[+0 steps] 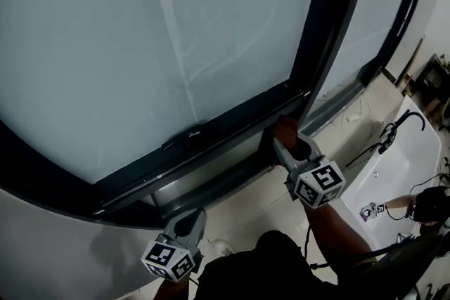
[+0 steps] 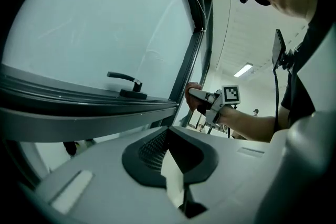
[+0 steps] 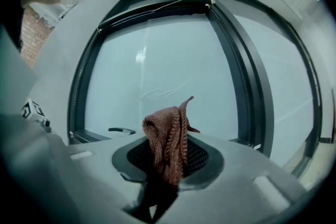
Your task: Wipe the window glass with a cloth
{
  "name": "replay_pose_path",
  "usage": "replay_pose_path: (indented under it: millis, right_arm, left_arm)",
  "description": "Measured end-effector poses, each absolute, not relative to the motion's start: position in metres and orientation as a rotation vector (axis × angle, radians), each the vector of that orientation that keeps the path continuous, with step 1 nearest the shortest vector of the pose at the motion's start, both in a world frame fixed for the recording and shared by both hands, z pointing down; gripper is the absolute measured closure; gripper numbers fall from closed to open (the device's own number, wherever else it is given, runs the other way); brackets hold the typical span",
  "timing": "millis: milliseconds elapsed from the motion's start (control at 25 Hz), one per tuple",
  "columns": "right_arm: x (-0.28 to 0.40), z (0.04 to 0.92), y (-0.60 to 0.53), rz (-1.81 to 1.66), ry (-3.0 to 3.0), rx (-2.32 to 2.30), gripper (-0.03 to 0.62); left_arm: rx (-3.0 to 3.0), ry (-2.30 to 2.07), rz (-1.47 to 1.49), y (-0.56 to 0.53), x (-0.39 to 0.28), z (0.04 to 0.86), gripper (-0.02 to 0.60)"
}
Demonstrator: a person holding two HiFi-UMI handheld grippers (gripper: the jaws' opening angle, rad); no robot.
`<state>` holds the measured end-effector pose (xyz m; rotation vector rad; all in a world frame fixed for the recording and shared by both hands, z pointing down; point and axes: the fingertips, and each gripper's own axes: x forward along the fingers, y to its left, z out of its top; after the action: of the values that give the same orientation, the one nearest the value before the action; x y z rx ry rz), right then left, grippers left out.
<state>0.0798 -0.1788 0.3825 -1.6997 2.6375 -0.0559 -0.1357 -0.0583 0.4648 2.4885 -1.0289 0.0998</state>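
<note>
Near the window's lower frame (image 1: 211, 145), right gripper (image 3: 167, 165) fingers (image 3: 202, 160) clamp the cloth (image 3: 168, 139).

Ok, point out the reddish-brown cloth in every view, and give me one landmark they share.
Head view: cloth right of centre, at the tip of the right tool, near the frame's lower corner.
Left gripper view: centre right, beside the dark frame upright.
Right gripper view: centre, clamped in the jaws.
Shared landmark: the window handle.
</note>
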Motion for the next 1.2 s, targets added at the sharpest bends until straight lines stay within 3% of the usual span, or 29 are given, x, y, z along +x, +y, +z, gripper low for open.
replay_pose_path:
  millis: [600, 1200]
  right_arm:
    - [0.2, 0.366, -0.349, 0.028, 2.376, -1.982, 0.513]
    - [0.215, 0.383, -0.407, 0.095, 2.468, -1.884, 0.513]
  left_arm:
    - [2.437, -1.2, 0.096, -0.125, -0.126, 0.452, 0.565]
    - [2.376, -1.227, 0.143, -0.166, -0.065, 0.449, 0.565]
